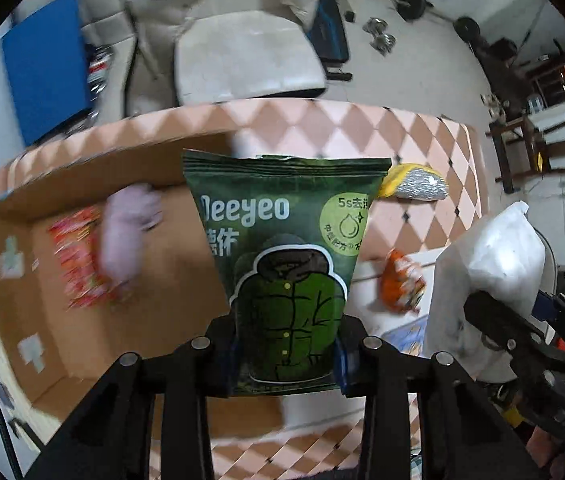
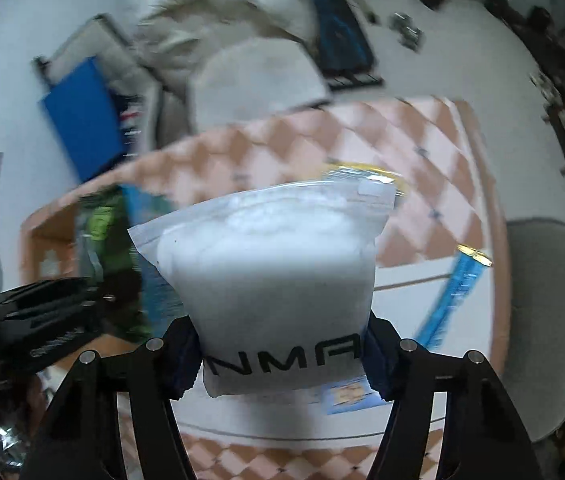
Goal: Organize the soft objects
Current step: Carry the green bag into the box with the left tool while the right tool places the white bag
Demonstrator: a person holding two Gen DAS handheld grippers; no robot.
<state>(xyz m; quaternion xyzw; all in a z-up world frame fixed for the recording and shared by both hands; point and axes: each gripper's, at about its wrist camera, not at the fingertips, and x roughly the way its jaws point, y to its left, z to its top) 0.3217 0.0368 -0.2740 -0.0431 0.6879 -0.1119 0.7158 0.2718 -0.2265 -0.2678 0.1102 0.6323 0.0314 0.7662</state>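
Cardboard box (image 1: 94,304), open, with a red printed packet (image 1: 78,256) inside, shows only in the left wrist view. Left gripper (image 1: 286,354) is clamped on a green printed pouch (image 1: 286,248) above the pink diamond-patterned table (image 1: 414,140). Right gripper (image 2: 282,354) grips a white translucent zip bag (image 2: 270,272); a blue strip packet (image 2: 452,300) lies behind.

A wipes pack (image 1: 288,264) is clamped between the jaws of the left gripper (image 1: 288,354), above a table (image 1: 414,136). To its left on the table stands an open cardboard box (image 1: 186,264) with a snack packet (image 1: 78,256) and a soft toy (image 1: 126,236) inside. To its right the right gripper (image 2: 282,354) grips a stuffed plastic bag (image 2: 274,264), with a sponge (image 1: 414,186) farther back on the table.
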